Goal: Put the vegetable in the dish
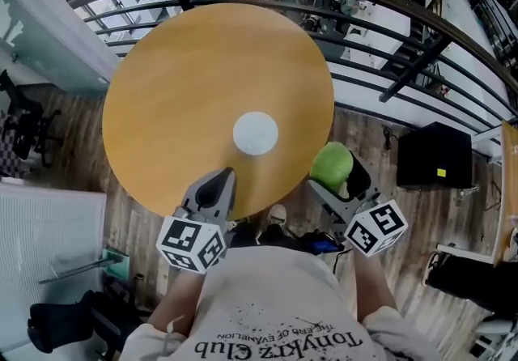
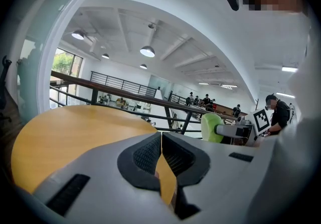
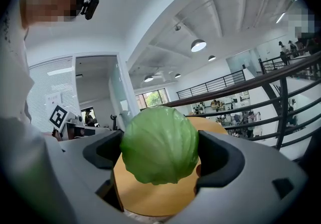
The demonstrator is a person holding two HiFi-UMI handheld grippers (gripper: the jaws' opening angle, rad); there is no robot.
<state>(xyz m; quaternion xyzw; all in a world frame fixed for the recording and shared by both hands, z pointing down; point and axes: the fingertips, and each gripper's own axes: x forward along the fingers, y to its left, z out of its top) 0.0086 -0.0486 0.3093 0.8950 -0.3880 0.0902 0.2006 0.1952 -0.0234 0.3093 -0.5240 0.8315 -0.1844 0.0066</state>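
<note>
Progress: we judge the pickup done, placing not | right hand-held gripper [image 1: 334, 178] clamped on the cabbage [image 3: 159, 145], lower right, by the counter [image 1: 178, 84] edge | left hand-held gripper [image 1: 223, 184] jaws together, empty | dish [image 1: 256, 133] bare, mid-frame | left: carry over, release.

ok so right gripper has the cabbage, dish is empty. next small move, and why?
Probably swing the right gripper forward and left, over the table toward the white dish. Its fingers are clamped on the cabbage, which hangs beyond the table's near edge, right of the dish; the dish is empty. The left gripper is shut on nothing and can wait.
</note>
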